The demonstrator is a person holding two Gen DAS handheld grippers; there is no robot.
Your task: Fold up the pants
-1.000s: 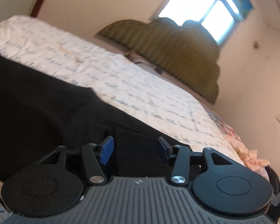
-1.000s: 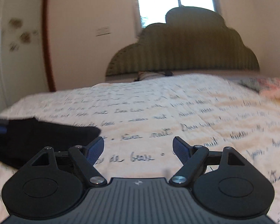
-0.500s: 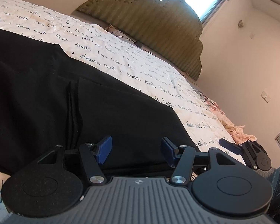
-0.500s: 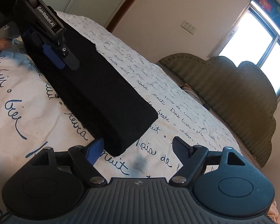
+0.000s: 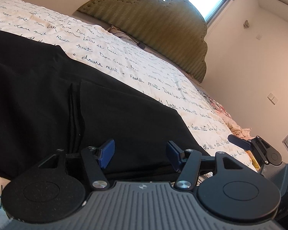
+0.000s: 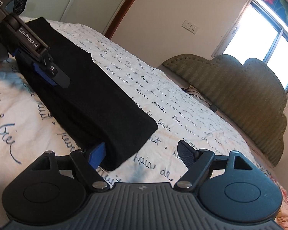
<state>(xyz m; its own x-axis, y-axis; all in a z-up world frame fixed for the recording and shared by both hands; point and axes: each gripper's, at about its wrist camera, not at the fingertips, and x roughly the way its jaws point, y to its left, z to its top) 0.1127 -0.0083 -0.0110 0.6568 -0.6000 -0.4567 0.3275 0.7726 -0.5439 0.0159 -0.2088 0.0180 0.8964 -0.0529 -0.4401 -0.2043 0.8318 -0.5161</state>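
Black pants (image 5: 71,99) lie folded in a long strip on a white bedspread with blue script (image 5: 136,65). My left gripper (image 5: 140,153) is open, low at the near edge of the pants, with cloth between its blue pads. My right gripper (image 6: 142,153) is open at the pants' right end (image 6: 98,105); its left pad touches the cloth corner. The left gripper also shows in the right wrist view (image 6: 46,65), over the far part of the strip. The right gripper shows in the left wrist view (image 5: 259,149) at the right.
A green padded headboard (image 5: 163,30) stands at the far end of the bed, with a window (image 6: 268,32) above it. A pink floral cloth (image 5: 238,126) lies at the bed's right edge. A dark cable (image 5: 136,42) lies near the headboard.
Both grippers have come down low to the bed at the pants' near edge. The right one swung left from the bare bedspread to the pants' end.
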